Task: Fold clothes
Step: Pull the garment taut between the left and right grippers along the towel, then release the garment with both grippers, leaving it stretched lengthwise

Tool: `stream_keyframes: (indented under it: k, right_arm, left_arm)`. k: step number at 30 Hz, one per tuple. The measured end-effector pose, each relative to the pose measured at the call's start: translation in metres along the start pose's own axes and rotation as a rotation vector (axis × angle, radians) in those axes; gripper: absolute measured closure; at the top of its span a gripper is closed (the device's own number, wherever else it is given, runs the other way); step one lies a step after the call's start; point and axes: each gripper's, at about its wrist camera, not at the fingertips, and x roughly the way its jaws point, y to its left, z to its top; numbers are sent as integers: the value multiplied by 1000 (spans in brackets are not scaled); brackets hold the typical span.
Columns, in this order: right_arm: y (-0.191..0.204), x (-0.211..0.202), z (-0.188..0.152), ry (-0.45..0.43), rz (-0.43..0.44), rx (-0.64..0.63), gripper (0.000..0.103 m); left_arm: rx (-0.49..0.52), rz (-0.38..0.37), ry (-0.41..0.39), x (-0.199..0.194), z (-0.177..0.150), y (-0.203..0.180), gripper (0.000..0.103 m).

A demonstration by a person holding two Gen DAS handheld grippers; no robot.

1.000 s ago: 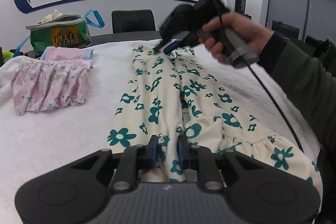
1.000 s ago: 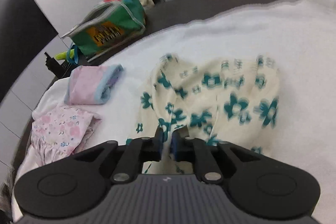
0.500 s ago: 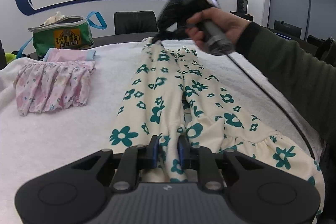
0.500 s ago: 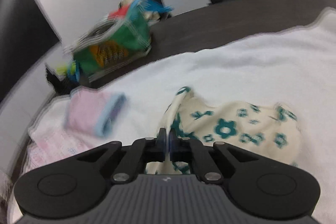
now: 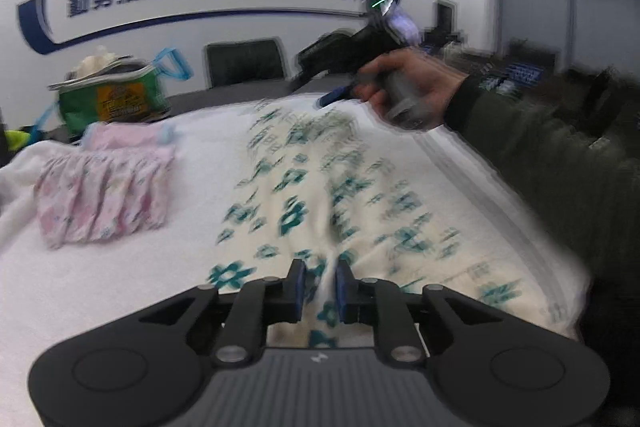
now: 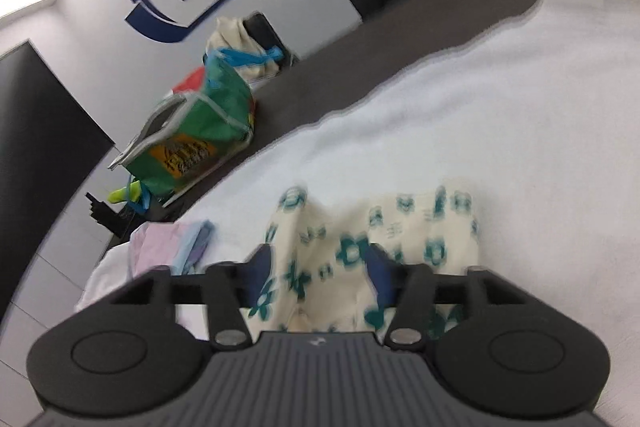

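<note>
White towelling (image 5: 132, 267) covers the table; the floral trousers (image 5: 304, 195) lie lengthwise on it, unfolded. Your left gripper (image 5: 319, 285) pinches the near end — your right gripper (image 6: 320, 269) stands open above the far end. Pink garments (image 5: 104, 195) sit alongside; this fold is barely begun.

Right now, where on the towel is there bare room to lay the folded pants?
Bare towel lies between the pink dress and the floral pants, and beyond the pants toward the table edge. Crowded: the far left, with the dress, pink stack and green bag.
</note>
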Motion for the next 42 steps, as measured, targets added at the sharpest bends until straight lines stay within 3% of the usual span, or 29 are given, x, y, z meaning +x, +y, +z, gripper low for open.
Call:
stream_keyframes:
  k: [3, 7, 9, 12, 14, 15, 16, 17, 18, 21, 24, 32, 38, 40, 42]
  right_arm:
    - [26, -6, 12, -20, -43, -131, 48]
    - [61, 11, 21, 15, -108, -292, 48]
    - [79, 27, 23, 51, -142, -368, 48]
    - [82, 39, 21, 53, -142, -379, 48]
    - [81, 46, 19, 47, -135, -372, 56]
    - [80, 50, 18, 44, -131, -369, 78]
    - [79, 53, 17, 41, -128, -366, 86]
    - [79, 56, 17, 38, -124, -362, 88]
    - [78, 60, 16, 35, -121, -359, 95]
    - [77, 70, 13, 26, -110, -349, 96]
    - [79, 81, 13, 20, -98, -345, 97]
    - [140, 115, 34, 20, -37, -398, 97]
    - [135, 88, 37, -11, -37, -389, 94]
    - [132, 78, 38, -22, -38, -386, 74]
    - [129, 67, 39, -34, -39, -383, 60]
  left_arm:
    - [-49, -4, -28, -22, 13, 21, 76]
    - [-137, 79, 7, -30, 12, 59, 72]
    - [-178, 156, 44, -25, 5, 71, 65]
    - [-239, 103, 93, -16, -9, 76, 65]
    - [-253, 61, 110, -12, -16, 75, 63]
    - [-243, 62, 110, -11, -19, 72, 66]
    - [-234, 64, 110, -10, -21, 69, 67]
    - [-219, 76, 112, -10, -24, 68, 85]
    - [-202, 94, 110, -9, -26, 65, 95]
    - [-230, 102, 77, -18, -30, 66, 98]
    - [-285, 117, 53, -25, -33, 70, 99]
    - [-346, 158, 21, -33, -32, 72, 99]
    - [-357, 176, 43, -29, -37, 72, 95]
    - [-335, 173, 31, -35, -38, 70, 93]
    - [-328, 156, 22, -40, -40, 69, 83]
